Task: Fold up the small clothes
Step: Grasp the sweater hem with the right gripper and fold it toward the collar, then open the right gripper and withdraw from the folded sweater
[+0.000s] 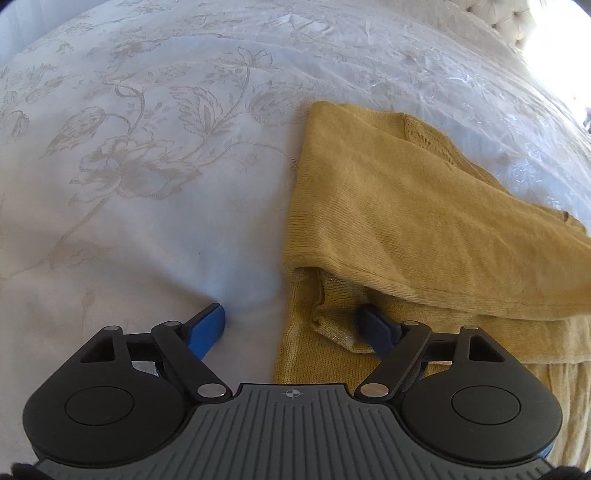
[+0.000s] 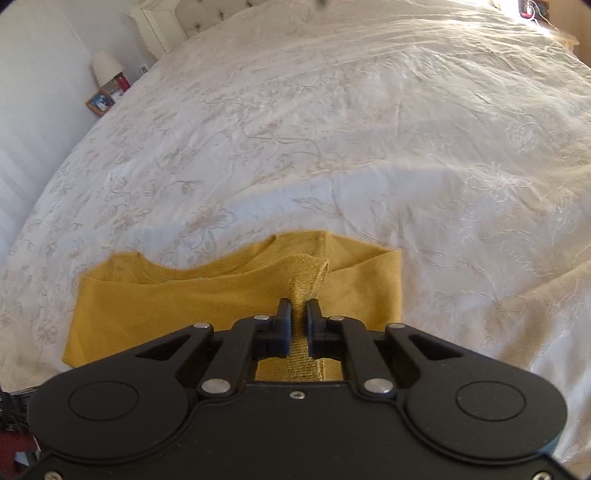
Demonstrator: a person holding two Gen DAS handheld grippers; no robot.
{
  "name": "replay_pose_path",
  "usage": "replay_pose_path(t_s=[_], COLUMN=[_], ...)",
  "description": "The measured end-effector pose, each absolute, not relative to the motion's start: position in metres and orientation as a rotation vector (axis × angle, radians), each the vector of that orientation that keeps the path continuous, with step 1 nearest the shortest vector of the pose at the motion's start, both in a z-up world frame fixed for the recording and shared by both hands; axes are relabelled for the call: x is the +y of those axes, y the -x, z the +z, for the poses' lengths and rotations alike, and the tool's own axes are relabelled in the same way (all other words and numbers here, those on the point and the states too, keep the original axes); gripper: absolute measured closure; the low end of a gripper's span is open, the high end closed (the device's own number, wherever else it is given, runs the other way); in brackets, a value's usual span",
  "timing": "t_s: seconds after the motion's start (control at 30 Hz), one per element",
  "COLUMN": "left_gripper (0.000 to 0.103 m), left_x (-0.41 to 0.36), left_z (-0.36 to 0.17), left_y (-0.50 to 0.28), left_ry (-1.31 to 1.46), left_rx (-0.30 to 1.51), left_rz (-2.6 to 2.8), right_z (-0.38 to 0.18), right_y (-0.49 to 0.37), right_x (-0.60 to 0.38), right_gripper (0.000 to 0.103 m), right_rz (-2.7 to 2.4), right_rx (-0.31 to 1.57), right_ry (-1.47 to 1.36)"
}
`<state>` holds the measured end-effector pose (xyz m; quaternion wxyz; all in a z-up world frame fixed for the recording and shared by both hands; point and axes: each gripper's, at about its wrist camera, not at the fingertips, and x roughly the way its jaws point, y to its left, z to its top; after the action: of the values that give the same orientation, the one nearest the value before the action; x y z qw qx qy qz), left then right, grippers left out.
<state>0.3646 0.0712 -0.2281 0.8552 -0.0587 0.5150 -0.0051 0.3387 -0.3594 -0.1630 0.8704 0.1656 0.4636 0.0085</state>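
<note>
A mustard-yellow knit garment (image 1: 406,206) lies partly folded on the white bedspread (image 1: 147,147). My left gripper (image 1: 291,325) is open and low over the garment's near left corner: its right finger rests on the knit, its left finger on the bare bedspread. In the right wrist view the garment (image 2: 166,295) lies flat across the near bed. My right gripper (image 2: 298,306) is shut on a raised ribbed strip of the garment (image 2: 308,284), pinched between its fingers.
The embroidered white bedspread (image 2: 369,129) stretches far ahead. A tufted headboard (image 2: 207,14) and a bedside table with a lamp (image 2: 105,66), a red item and a framed photo stand at the far left.
</note>
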Motion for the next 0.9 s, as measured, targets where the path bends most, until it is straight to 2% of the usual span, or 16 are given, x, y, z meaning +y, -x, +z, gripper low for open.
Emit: replay_pose_path(t_s=[0.17,0.33,0.37,0.4,0.43,0.47,0.57,0.6,0.7,0.77,0.9], left_gripper=[0.023,0.023,0.023,0.023,0.023,0.023,0.023,0.023,0.023,0.023,0.020], left_x=[0.080,0.094,0.098,0.103,0.108,0.112,0.114,0.112,0.098,0.080,0.048], left_z=[-0.224,-0.220,-0.220,-0.219,-0.218,-0.215,-0.200,-0.192,-0.174,-0.167,-0.170], left_y=[-0.366,-0.365,-0.364,-0.363,-0.363,-0.363,-0.362,-0.362,-0.366,-0.374,-0.402], left_ry=[0.160,0.147,0.162,0.178,0.188,0.194,0.165,0.156,0.118,0.086,0.085], left_rx=[1.099,1.111,1.112,1.114,1.117,1.121,1.098,1.065,0.989,0.947,0.935], left_rz=[-0.029,-0.008,-0.006,0.000,0.012,0.031,0.085,0.080,0.037,0.006,-0.066], right_z=[-0.181,-0.198,-0.199,-0.199,-0.197,-0.194,-0.183,-0.179,-0.170,-0.168,-0.172], right_y=[-0.339,-0.334,-0.332,-0.328,-0.325,-0.321,-0.316,-0.315,-0.317,-0.323,-0.342], right_x=[-0.362,-0.365,-0.368,-0.370,-0.371,-0.371,-0.367,-0.363,-0.350,-0.335,-0.306], right_gripper=[0.088,0.079,0.075,0.061,0.053,0.041,0.033,0.024,0.008,0.001,0.001], right_rz=[-0.008,-0.079,-0.093,-0.105,-0.112,-0.117,-0.109,-0.104,-0.071,-0.036,0.036], right_rx=[1.028,1.094,1.099,1.094,1.084,1.072,1.036,1.019,0.963,0.930,0.926], right_ry=[-0.323,-0.273,-0.282,-0.290,-0.286,-0.277,-0.242,-0.227,-0.192,-0.164,-0.151])
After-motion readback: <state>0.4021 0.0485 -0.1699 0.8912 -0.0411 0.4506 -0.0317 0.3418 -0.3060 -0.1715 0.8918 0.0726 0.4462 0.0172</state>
